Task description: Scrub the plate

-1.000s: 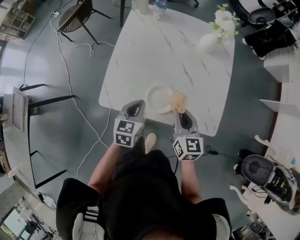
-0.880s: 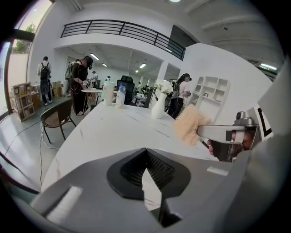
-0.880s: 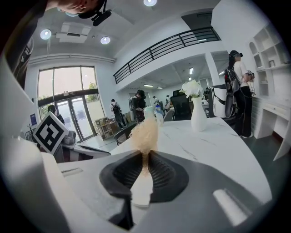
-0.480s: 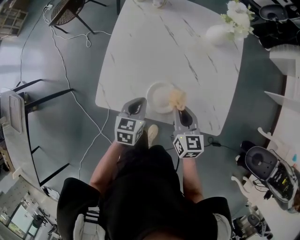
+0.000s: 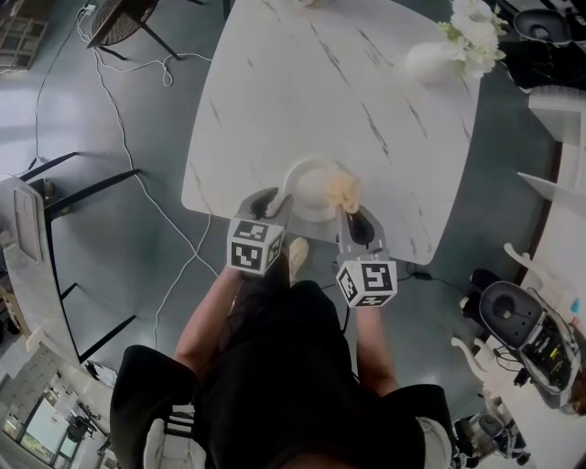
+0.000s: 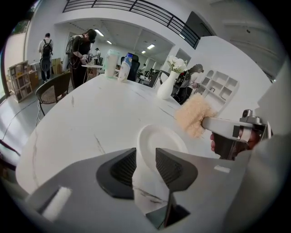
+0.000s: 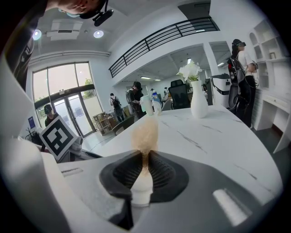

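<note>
A small white plate (image 5: 311,188) lies near the front edge of the white marble table (image 5: 302,82). My left gripper (image 5: 275,203) is at the plate's near left side. Its jaws have just been opening, and in the left gripper view (image 6: 145,161) the plate's (image 6: 159,141) near rim stands between the parted pads. My right gripper (image 5: 352,218) is shut on the white handle of a tan fluffy scrubber (image 5: 345,190), whose head hangs over the plate's right edge. In the right gripper view the scrubber (image 7: 144,132) sticks out from the closed jaws (image 7: 144,168).
A white vase with flowers (image 5: 430,59) stands at the table's far right corner. Bottles (image 6: 119,68) sit at the far end. A chair (image 5: 128,23) and cables (image 5: 137,174) are on the floor to the left. The person's legs are just below the table's front edge.
Both grippers have come down and forward to the plate. The left gripper's jaws, closed before, now stand apart at the plate's rim. The scrubber stays in the right gripper.
</note>
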The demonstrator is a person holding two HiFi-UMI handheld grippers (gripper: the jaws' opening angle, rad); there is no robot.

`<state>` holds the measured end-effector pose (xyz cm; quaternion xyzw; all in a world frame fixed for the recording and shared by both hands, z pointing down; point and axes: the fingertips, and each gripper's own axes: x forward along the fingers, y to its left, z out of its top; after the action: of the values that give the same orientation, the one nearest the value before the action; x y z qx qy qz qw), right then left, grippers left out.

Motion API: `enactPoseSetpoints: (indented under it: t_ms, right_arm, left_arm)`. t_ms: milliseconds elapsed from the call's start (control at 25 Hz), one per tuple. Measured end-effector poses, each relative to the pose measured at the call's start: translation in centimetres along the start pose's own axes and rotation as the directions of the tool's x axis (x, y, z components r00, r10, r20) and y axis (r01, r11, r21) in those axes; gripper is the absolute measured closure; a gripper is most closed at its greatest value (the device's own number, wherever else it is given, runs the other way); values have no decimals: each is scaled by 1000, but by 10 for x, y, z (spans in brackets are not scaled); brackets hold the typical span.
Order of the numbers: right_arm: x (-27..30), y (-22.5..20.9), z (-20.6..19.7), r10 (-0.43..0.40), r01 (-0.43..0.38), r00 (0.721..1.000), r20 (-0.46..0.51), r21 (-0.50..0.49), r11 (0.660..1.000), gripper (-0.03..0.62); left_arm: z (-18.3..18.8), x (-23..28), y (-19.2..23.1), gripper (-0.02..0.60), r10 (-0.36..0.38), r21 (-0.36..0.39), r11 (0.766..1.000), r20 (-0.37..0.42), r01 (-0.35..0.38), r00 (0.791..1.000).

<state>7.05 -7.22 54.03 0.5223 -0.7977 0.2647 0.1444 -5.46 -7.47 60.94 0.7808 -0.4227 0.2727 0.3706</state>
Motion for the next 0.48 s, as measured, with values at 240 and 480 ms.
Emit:
enactPoseSetpoints:
  t_ms: [240,480]
  right_arm:
    - [1,-3,0,-2,2,1000,-1,4,1000,551]
    - [1,-4,-2,-3,3,1000,-3,8,1000,551]
  left_arm:
    - [-5,9,-6,399,-16,0,1000,-35,16,999]
    - [-9,16,-4,399,-8,-2,1000,-60,8,998]
